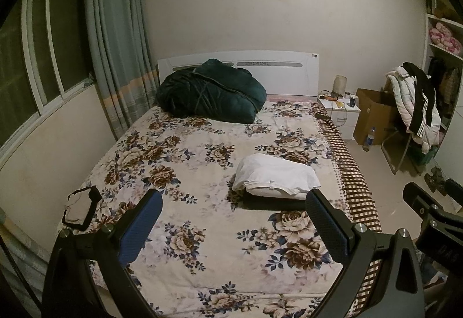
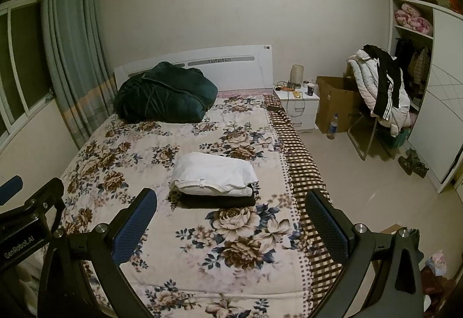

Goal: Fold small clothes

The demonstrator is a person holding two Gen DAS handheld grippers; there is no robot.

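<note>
A folded white garment (image 1: 275, 176) lies on top of a folded black garment (image 1: 272, 203) on the floral bedspread (image 1: 202, 260), right of the bed's middle. The same stack shows in the right wrist view, white (image 2: 212, 172) over black (image 2: 217, 201). A small beige and black garment (image 1: 81, 208) lies crumpled at the bed's left edge. My left gripper (image 1: 234, 205) is open and empty, held above the near part of the bed. My right gripper (image 2: 231, 202) is open and empty, just short of the stack.
A dark green quilt (image 1: 211, 91) is bundled at the headboard. A white nightstand (image 1: 340, 112), a cardboard box (image 1: 373, 115), a bottle (image 1: 369, 138) and a chair piled with clothes (image 1: 416, 104) stand right of the bed. A curtain (image 1: 115, 43) hangs at the left.
</note>
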